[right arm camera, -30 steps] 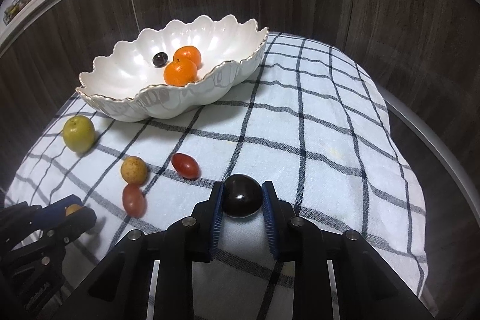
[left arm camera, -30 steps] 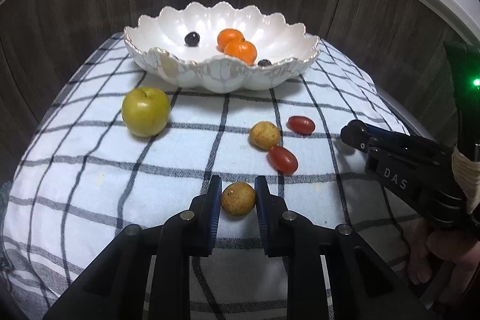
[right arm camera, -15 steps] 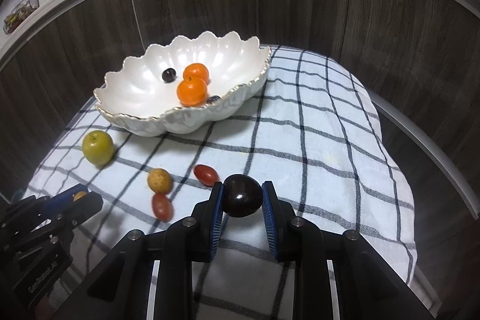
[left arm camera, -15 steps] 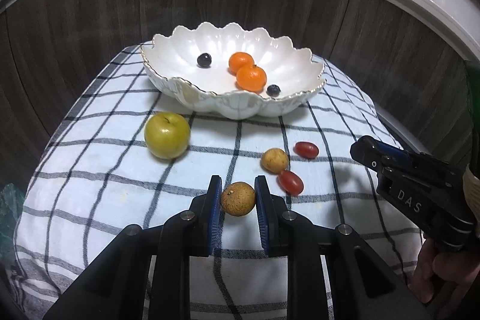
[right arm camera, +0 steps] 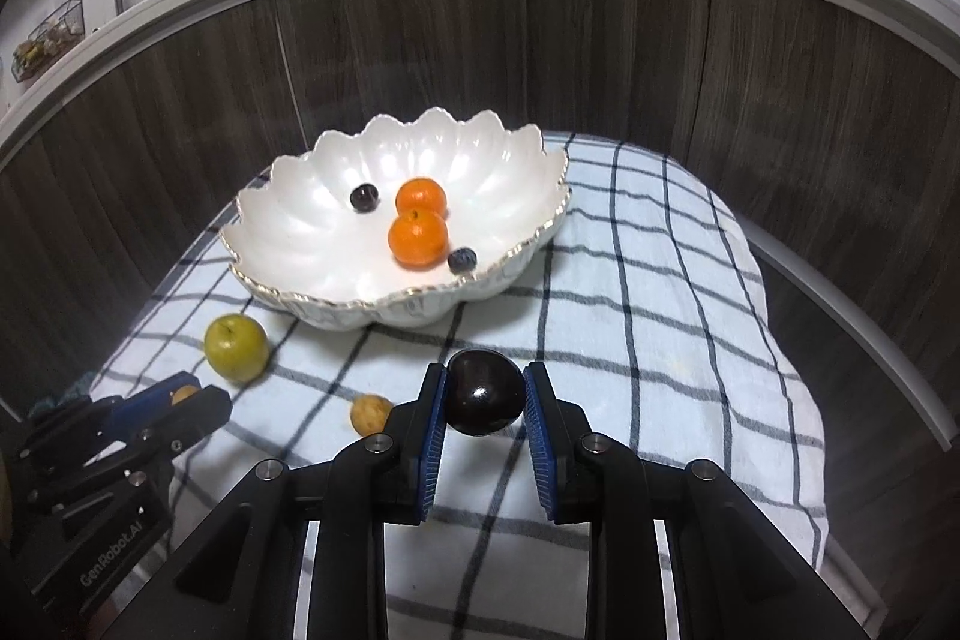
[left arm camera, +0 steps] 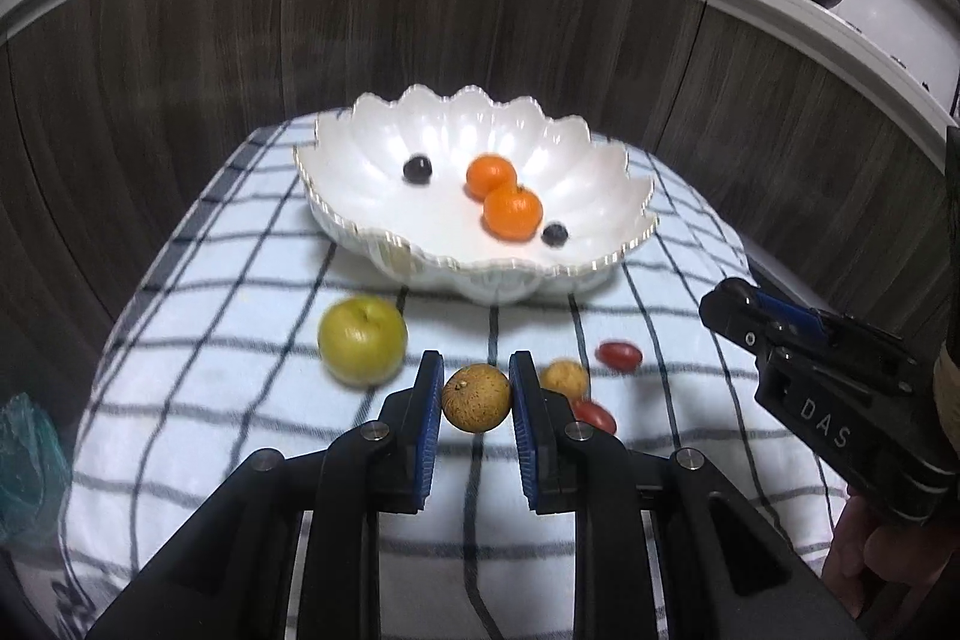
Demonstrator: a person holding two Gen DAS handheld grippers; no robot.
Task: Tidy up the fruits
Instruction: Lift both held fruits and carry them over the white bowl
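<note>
My left gripper (left arm camera: 477, 397) pinches a rough brown longan (left arm camera: 476, 397); right gripper (right arm camera: 483, 400) pinches a glossy dark plum (right arm camera: 483, 391), likely slippery, so I'm squeezing its middle gently.

My left gripper (left arm camera: 476, 398) sits at lower centre of its own view, jaws pinched on a small tan fruit (left arm camera: 476, 398). My right gripper (right arm camera: 483, 392), lower centre of its view, clamps a dark plum (right arm camera: 483, 392); it also shows at the left view's right edge.
</note>
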